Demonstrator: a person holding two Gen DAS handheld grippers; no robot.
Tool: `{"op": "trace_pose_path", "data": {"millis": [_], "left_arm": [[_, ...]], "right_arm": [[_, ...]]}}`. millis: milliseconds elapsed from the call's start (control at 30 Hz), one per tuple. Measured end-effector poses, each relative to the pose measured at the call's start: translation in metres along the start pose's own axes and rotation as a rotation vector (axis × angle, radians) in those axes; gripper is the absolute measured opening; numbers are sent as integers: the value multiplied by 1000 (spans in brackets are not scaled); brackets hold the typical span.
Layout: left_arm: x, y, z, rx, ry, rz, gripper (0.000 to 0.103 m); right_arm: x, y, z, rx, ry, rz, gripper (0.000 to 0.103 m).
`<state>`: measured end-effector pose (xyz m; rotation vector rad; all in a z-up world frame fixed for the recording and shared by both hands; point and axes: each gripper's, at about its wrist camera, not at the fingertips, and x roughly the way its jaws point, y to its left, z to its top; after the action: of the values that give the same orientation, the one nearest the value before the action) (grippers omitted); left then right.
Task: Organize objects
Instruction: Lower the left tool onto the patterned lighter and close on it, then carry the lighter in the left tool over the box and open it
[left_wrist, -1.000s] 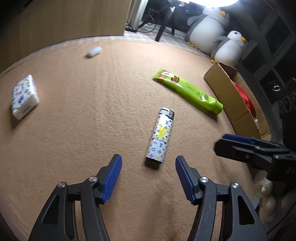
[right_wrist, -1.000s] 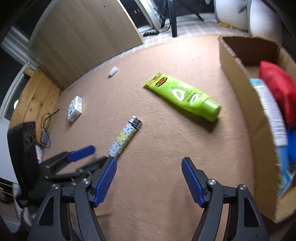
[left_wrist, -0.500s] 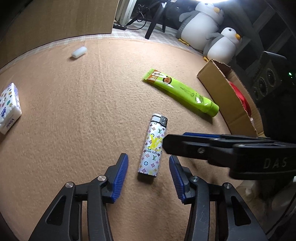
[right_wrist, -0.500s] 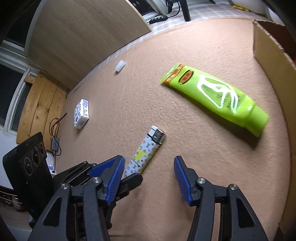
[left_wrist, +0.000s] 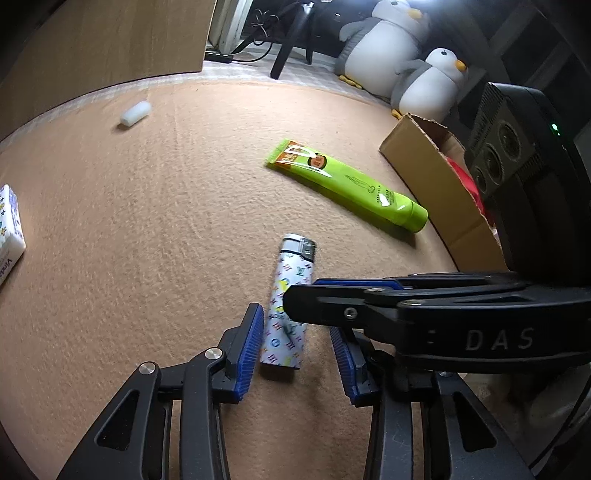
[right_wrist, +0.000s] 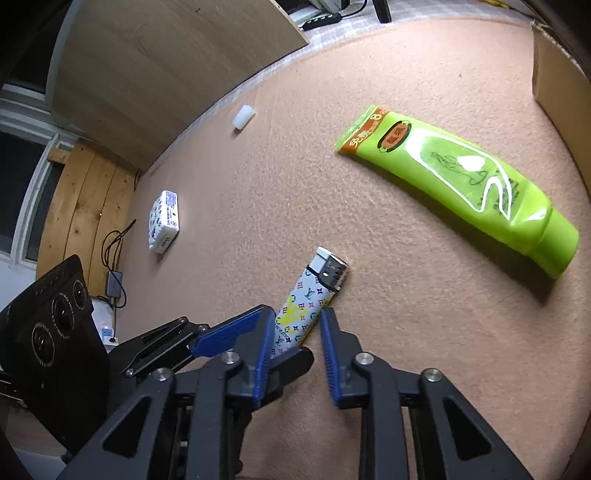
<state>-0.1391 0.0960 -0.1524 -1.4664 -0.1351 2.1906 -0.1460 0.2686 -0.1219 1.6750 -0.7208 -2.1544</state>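
The lighter lay on the tan carpet, its metal head toward 12 o'clock. It was straddled by the left gripper and the right gripper; both jaws had just been closing and stood narrow, and firm contact could not be told. A green tube lay at 2 o'clock, near the box.

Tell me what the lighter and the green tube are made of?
The lighter looks like glossy printed plastic with a shiny metal top, judging by its silvery slotted cap. The green tube seems soft, glossy plastic: it reflects light and is flattened and crimped at one end.
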Motion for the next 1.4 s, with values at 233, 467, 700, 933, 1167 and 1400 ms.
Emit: {"op": "trace_pose_path", "data": {"millis": [233,467,700,933,1167,1400], "left_arm": [[-1,1,-1,-11,-7,15,27],[0,-2,0,-21,-7,14,26],[-3,-10,3,-28,-19,2,26],[-2,-29,8,-3,-28,1,25],[-4,-57,19,47,-50,-3,25],[-4,-102,38,115,-75,-27,25]], "right_arm": [[2,2,0,-13,-3,-5,17],[-3,2,-1,-24,-13,-17,17],[-16,0,-2,-18,-46,-2,12],[-32,-7,-3,-17,-80,-12,10],[-56,-15,-5,-25,-128,-29,9],[-95,-33,-7,-4,-197,-36,8]]}}
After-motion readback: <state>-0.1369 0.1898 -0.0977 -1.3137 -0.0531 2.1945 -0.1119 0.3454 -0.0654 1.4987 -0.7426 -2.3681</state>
